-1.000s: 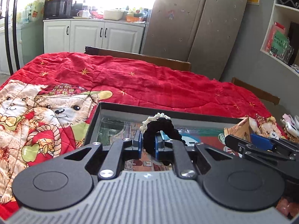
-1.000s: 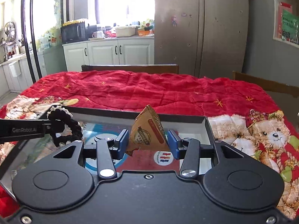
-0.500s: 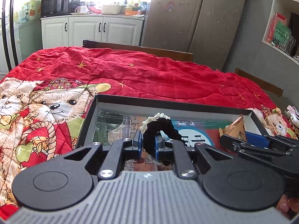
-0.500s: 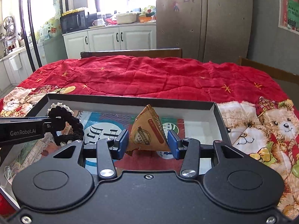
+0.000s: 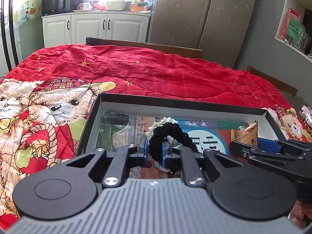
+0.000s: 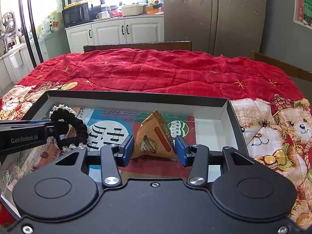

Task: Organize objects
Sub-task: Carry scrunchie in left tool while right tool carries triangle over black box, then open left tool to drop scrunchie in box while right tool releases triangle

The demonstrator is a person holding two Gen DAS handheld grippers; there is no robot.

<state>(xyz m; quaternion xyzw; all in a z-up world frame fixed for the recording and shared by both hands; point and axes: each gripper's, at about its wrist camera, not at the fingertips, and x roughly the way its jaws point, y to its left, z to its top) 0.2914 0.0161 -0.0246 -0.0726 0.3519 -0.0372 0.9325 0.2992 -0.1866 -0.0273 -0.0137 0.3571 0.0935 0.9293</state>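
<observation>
A kitchen with white cabinets and a grey refrigerator stood behind a table covered by a red bear-print quilt [image 6: 156, 72], on which a shallow black-walled tray [image 6: 136, 95] lay open with printed sheets lining its floor. Both grippers were positioned over this tray, each pointing down into it, a posture consistent with delivering items to the tray floor. The left gripper [image 5: 154, 152] had its blue pads nearly closed and pinching one strand of a black hair scrunchie [image 5: 171, 130] with a cream lace edge; the loop stood above the pads, over the tray's left-centre area. The grip on a single strand probably served to keep the soft loop from slipping. The right gripper [image 6: 155, 150] held its pads partly apart, pressed against the two sides of a brown triangular packet [image 6: 156, 136] whose lower edge sat at or just above the tray floor in the centre-right area; the pictures did not settle whether it rested there. The wider setting matched the packet's bulk. The two items were well apart, which would avoid interference on release. Judged from this layout, placement was in hand and neither item had been released
</observation>
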